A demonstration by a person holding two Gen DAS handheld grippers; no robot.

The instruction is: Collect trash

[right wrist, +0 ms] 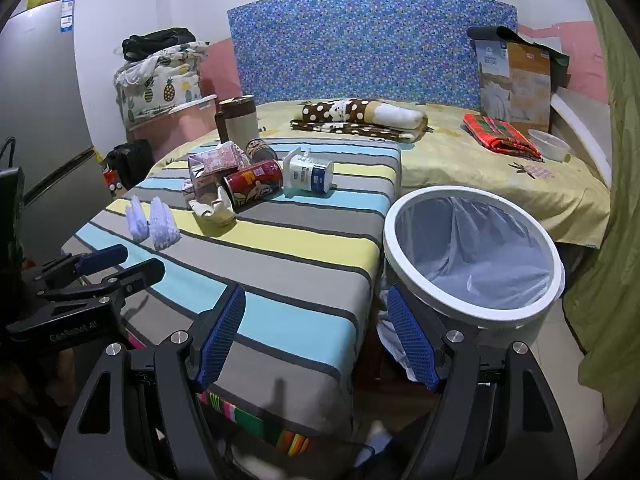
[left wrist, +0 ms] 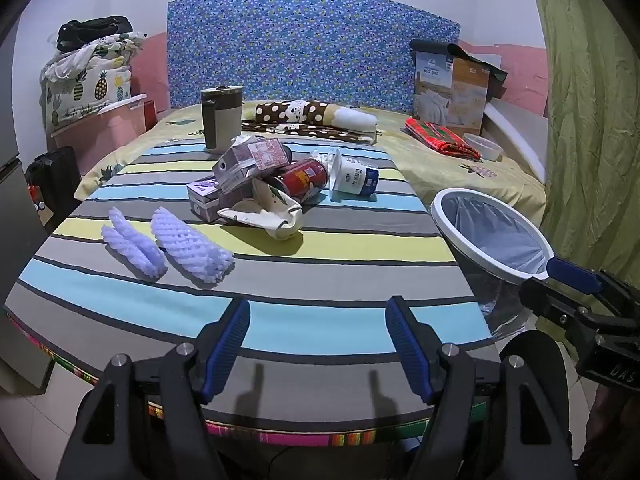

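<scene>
Two lilac foam fruit nets [left wrist: 168, 246] lie side by side at the left of the striped counter [left wrist: 320, 256], just apart from each other. My left hand-held gripper [left wrist: 318, 344] hangs released over the counter's near edge, nothing between its blue pads. Further in, a heap of trash sits mid-counter: purple cartons [left wrist: 240, 176] stacked on one another, a crumpled cream paper bag [left wrist: 276, 212] touching them in front, a red can [left wrist: 304, 178] on its side, and just beside it a tipped white yogurt cup [left wrist: 354, 178]. A lidded mug [left wrist: 220, 120] stands upright behind the heap. Right of the counter stands the white-rimmed trash bin [right wrist: 472, 252] with a clear liner. My right hand-held gripper [right wrist: 316, 336] is spread wide and empty, straddling the counter's corner and the bin's rim.
</scene>
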